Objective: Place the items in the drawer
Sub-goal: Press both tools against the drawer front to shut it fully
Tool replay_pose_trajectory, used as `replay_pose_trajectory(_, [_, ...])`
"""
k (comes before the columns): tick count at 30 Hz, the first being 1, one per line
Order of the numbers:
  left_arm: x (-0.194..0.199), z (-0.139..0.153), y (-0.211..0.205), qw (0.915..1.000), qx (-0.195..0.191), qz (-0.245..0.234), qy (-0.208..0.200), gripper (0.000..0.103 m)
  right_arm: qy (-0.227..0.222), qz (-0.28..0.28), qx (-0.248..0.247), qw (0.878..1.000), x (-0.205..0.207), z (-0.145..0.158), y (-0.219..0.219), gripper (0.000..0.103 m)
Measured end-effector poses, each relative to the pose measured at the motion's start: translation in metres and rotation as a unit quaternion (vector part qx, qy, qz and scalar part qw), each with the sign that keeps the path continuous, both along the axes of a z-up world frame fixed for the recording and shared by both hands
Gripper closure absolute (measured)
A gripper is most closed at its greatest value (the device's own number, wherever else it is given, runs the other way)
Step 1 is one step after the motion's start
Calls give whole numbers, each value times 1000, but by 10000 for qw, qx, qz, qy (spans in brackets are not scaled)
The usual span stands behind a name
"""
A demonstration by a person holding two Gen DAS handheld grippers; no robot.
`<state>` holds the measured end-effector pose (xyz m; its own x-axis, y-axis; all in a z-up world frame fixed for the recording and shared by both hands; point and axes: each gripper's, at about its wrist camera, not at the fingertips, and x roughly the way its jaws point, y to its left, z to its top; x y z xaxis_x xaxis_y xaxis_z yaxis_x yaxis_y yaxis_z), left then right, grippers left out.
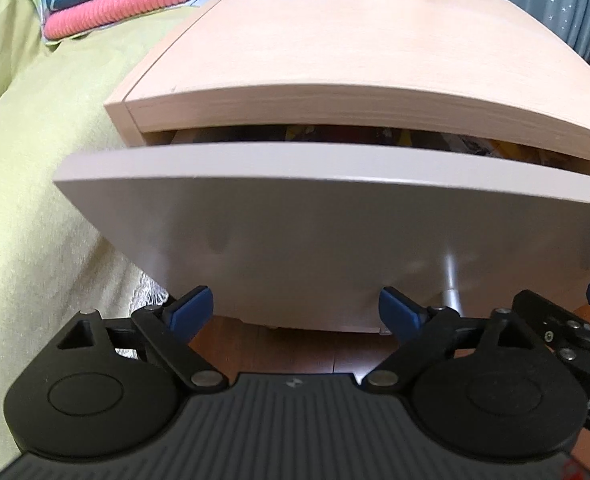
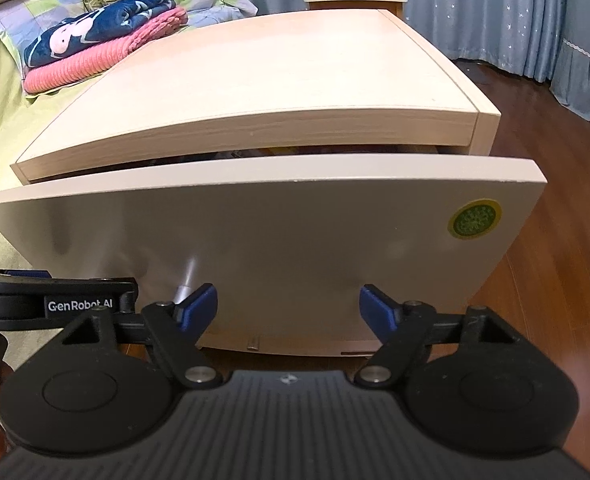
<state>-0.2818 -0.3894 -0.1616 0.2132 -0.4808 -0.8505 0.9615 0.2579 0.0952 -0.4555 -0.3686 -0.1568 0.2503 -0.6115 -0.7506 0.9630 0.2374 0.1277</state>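
The drawer point(image 1: 315, 236) stands slightly out from the nightstand point(image 2: 263, 80) beside the bed point(image 1: 35, 140), items dimly visible in the gap, and your left gripper point(image 1: 295, 312) and right gripper point(image 2: 289, 310) hover spread and empty before its front.

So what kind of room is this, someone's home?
Most likely a bedroom in a home. A wooden bedside cabinet stands against a bed with a green sheet, folded blankets are stacked on the bed, and star-patterned curtains hang behind.
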Motion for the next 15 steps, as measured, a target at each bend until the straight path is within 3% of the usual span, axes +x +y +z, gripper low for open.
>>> replay_pose_trajectory(15, [-9, -2, 0, 10000, 31, -26, -18, 11, 29, -104, -74, 9999, 14, -2, -25, 26])
